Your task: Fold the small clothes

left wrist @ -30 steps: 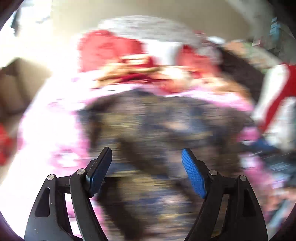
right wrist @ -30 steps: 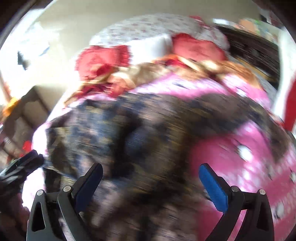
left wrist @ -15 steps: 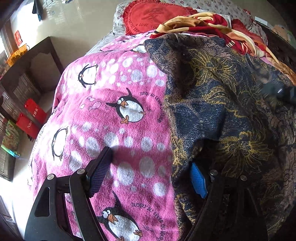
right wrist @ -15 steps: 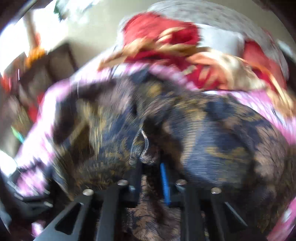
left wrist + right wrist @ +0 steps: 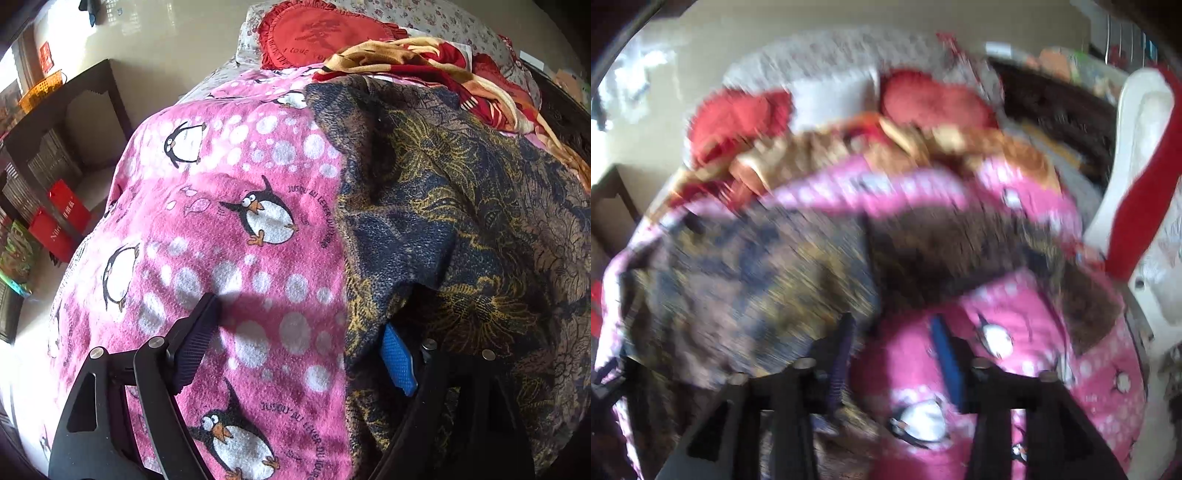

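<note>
- Left gripper (image 5: 299, 345): fingers wide apart, right finger under the dark floral garment (image 5: 461, 221) edge; pink penguin blanket (image 5: 229, 229) beneath.
- Right gripper (image 5: 894, 354): jaws opening, nothing between; view blurred.

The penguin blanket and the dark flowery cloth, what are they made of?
The pink penguin blanket looks like soft fleece or terry: its surface is fuzzy and matte, with a short nap. The dark flowery cloth seems a thinner woven or lace-like fabric: its blue and gold pattern looks grainy, and it drapes in soft folds.

Glossy beige floor (image 5: 173, 40), dark shelf (image 5: 55, 122), sunlit
</note>
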### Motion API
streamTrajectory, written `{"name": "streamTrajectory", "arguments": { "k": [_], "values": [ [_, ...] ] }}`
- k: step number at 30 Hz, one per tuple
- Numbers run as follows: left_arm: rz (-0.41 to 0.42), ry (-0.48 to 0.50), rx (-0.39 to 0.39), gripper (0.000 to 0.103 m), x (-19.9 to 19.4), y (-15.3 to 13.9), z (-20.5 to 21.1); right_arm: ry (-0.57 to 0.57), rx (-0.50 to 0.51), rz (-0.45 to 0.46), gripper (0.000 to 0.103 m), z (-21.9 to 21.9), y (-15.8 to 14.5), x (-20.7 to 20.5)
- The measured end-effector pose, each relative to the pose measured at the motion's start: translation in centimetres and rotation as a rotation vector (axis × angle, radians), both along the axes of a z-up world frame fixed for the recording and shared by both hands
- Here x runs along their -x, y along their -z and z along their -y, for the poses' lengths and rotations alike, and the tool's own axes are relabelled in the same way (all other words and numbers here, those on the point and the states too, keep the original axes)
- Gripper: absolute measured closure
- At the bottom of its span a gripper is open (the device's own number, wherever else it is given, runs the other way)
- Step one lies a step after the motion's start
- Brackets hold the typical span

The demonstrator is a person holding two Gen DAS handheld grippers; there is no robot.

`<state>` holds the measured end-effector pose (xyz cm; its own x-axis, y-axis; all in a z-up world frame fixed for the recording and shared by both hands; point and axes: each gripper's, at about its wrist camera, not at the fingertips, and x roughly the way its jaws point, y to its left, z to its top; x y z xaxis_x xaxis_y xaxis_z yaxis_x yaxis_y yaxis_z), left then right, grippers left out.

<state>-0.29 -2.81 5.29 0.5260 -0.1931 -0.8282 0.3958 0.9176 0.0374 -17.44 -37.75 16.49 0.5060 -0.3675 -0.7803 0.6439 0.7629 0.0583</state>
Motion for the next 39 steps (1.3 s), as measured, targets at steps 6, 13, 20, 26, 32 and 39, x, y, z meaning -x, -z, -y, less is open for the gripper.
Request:
{"name": "streamTrajectory", "arguments": {
  "k": [6,13,20,26,32,39],
  "values": [
    [-0.007,-0.018,0.049,0.022,0.1,-0.1,-0.9,-0.504,-0.195,0.246,0.042,-8.2,-3.8,-10.4],
    [-0.025,-0.013,0.176,0.022,-0.3,-0.3,-2.4,-0.922,-0.127,0.105,0.042,-18.6,0.5,-26.6],
    [-0.031,0.003,0.319,0.022,-0.6,-0.6,-4.5,-1.050,-0.050,0.002,0.098,-22.6,2.9,-30.1],
    [-0.021,-0.041,0.357,0.022,-0.4,-1.8,-6.6,-0.953,-0.132,0.113,0.098,-23.2,1.6,-32.2],
    [0.015,-0.012,0.218,0.022,0.6,-2.6,-6.0,-0.865,-0.253,0.098,0.081,-22.7,3.4,-29.9],
    [0.091,-0.024,0.176,0.022,1.0,-4.2,-6.5,-0.685,-0.113,0.108,0.042,-14.9,0.9,-15.9]
  ]
}}
